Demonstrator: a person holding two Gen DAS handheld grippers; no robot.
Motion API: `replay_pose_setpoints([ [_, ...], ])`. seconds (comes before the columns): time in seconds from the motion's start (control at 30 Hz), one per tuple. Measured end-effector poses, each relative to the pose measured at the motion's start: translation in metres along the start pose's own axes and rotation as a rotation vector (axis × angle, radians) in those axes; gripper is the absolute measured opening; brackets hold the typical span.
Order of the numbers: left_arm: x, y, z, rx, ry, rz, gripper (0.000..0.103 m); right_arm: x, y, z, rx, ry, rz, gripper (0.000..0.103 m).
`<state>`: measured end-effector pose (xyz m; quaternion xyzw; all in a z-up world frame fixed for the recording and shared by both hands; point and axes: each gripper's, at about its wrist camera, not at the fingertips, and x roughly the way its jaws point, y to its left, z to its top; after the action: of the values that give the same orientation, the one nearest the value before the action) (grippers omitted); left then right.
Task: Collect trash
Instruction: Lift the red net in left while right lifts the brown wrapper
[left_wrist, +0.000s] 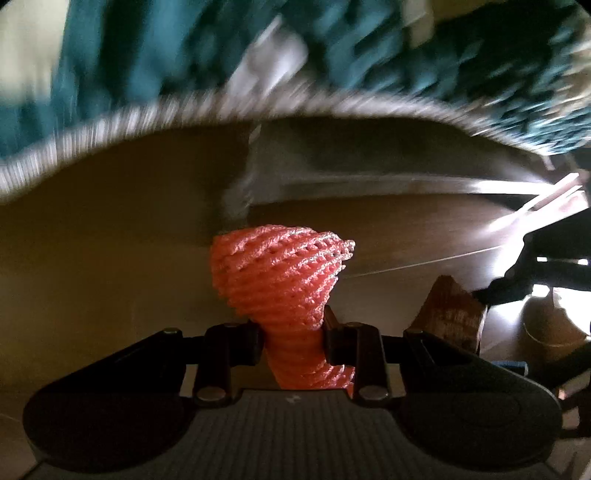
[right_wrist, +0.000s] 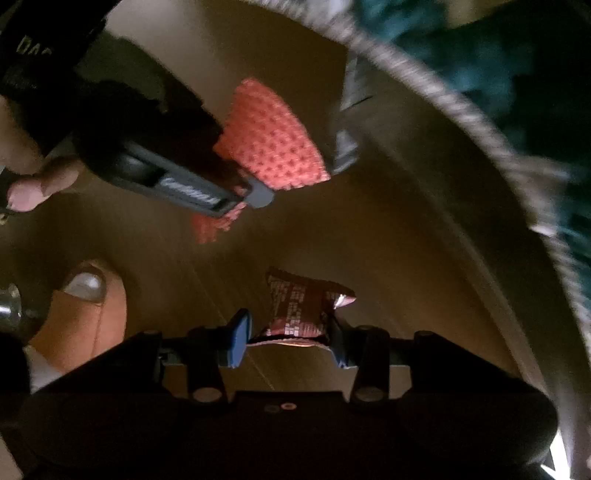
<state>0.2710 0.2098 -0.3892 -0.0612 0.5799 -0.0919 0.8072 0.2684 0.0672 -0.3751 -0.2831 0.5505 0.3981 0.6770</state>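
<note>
Your left gripper (left_wrist: 293, 341) is clamped on a pink foam fruit net (left_wrist: 280, 280), whose wide end flares out past the fingertips, off the wooden floor (left_wrist: 110, 221). Your right gripper (right_wrist: 286, 338) pinches a crumpled red snack wrapper (right_wrist: 303, 306) between its blue-padded fingers (right_wrist: 238, 343), also lifted above the floor. Both pieces of trash hang near the fringed edge of a teal rug (left_wrist: 406, 55). A bare toe (right_wrist: 83, 286) shows at the lower left of the right wrist view.

Pink foam fruit net (left_wrist: 280, 280) looks soft, matt and open-meshed; the brown snack wrapper (right_wrist: 301, 308) is glossy crinkled foil; the floor (left_wrist: 110, 229) smooth wood.
</note>
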Motion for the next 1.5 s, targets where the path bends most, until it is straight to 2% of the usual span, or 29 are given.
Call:
replay_pose_setpoints([
  [0.3, -0.102, -0.079, 0.033, 0.183, -0.058, -0.066, 0.03, -0.148, -0.016, -0.029, 0.184, -0.164, -0.057, 0.043],
  [0.43, -0.153, -0.121, 0.044, 0.265, -0.089, -0.076, 0.03, -0.221, -0.022, -0.054, 0.247, -0.241, -0.099, 0.043],
  [0.67, -0.225, -0.19, 0.059, 0.295, -0.154, -0.082, 0.03, -0.324, -0.016, -0.1, 0.324, -0.387, -0.194, 0.043],
  [1.03, -0.32, -0.282, 0.062, 0.343, -0.287, -0.03, 0.03, -0.456, 0.0, -0.177, 0.388, -0.568, -0.327, 0.043],
  [1.3, -0.388, -0.36, 0.064, 0.408, -0.387, -0.046, 0.03, -0.535, 0.004, -0.235, 0.422, -0.658, -0.428, 0.043],
  [1.5, -0.433, -0.428, 0.072, 0.482, -0.476, -0.084, 0.03, -0.59, -0.004, -0.284, 0.484, -0.725, -0.512, 0.043],
])
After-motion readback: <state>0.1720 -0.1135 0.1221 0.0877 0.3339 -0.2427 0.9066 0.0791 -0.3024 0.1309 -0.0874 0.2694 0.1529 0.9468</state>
